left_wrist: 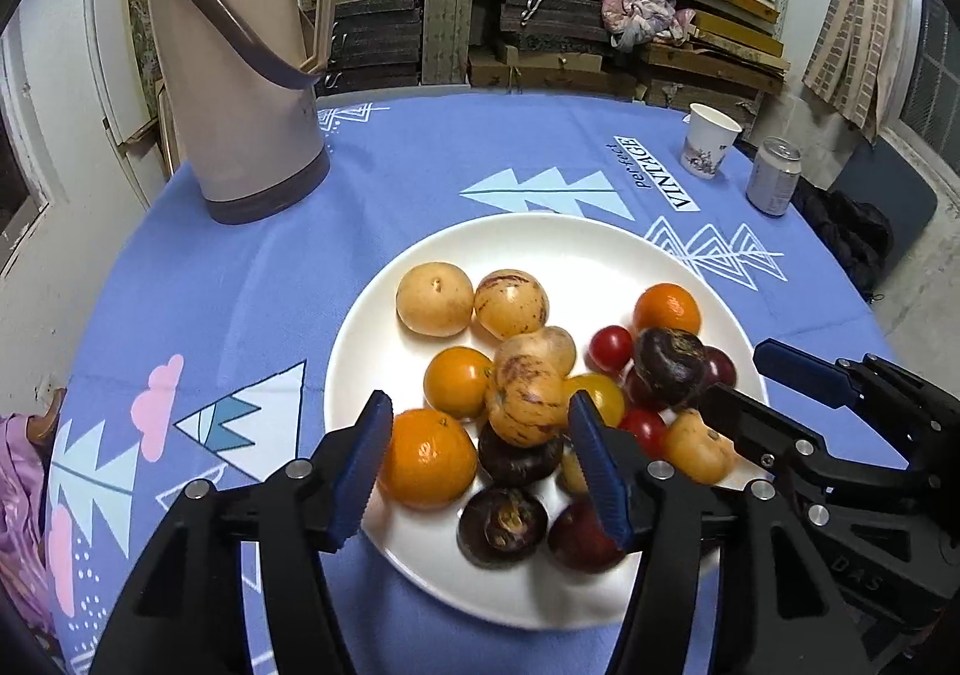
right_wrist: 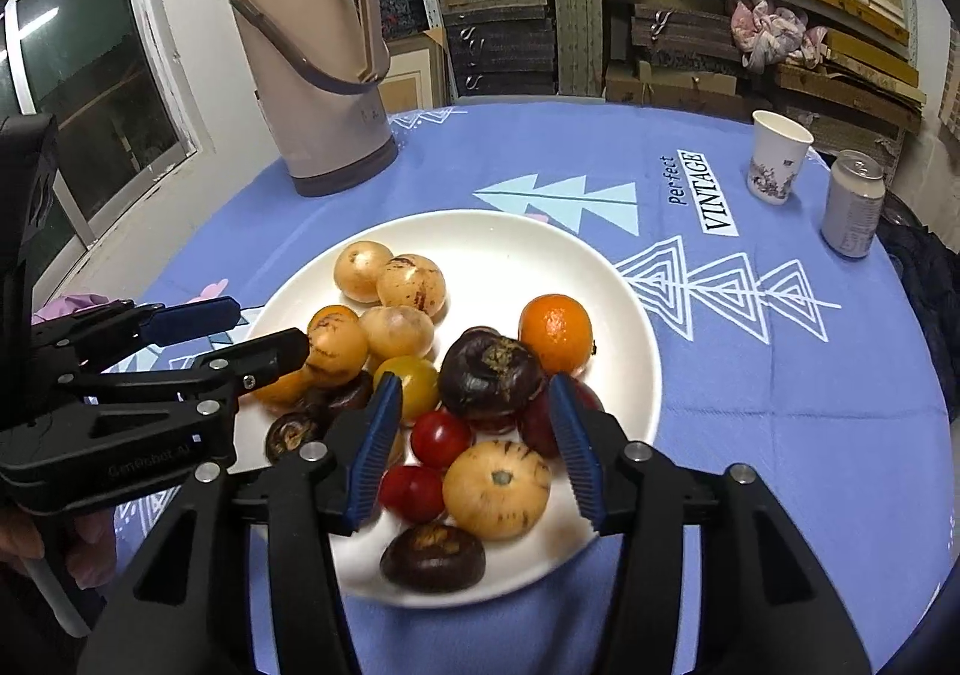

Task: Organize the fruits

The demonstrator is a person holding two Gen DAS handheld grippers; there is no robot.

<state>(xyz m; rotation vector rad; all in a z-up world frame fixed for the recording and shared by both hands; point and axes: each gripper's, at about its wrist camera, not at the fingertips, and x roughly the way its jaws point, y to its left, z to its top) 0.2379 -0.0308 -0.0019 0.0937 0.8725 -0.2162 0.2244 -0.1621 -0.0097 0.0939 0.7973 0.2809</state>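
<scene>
Both tools spread, pinching nothing: left tool [left_wrist: 477, 462] straddles striped pepino [left_wrist: 523, 402], right tool [right_wrist: 474, 450] above cherry tomatoes [right_wrist: 441, 438]; fruits piled on plate [left_wrist: 540, 237].

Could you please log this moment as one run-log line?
left gripper: open over fruit | right gripper: open over fruit | plate: fruit piled

- The right gripper [right_wrist: 474, 453] hangs with jaws apart over the near side of the white plate [right_wrist: 624, 279], gripping nothing.
- Below it lie red tomatoes [right_wrist: 441, 438] and a striped pale fruit [right_wrist: 497, 489].
- The left gripper [right_wrist: 264, 333] reaches in from the left; its lower finger touches a yellow fruit [right_wrist: 336, 345].
- A thermos [right_wrist: 312, 63] stands on the blue-clothed bench [right_wrist: 780, 405].
</scene>
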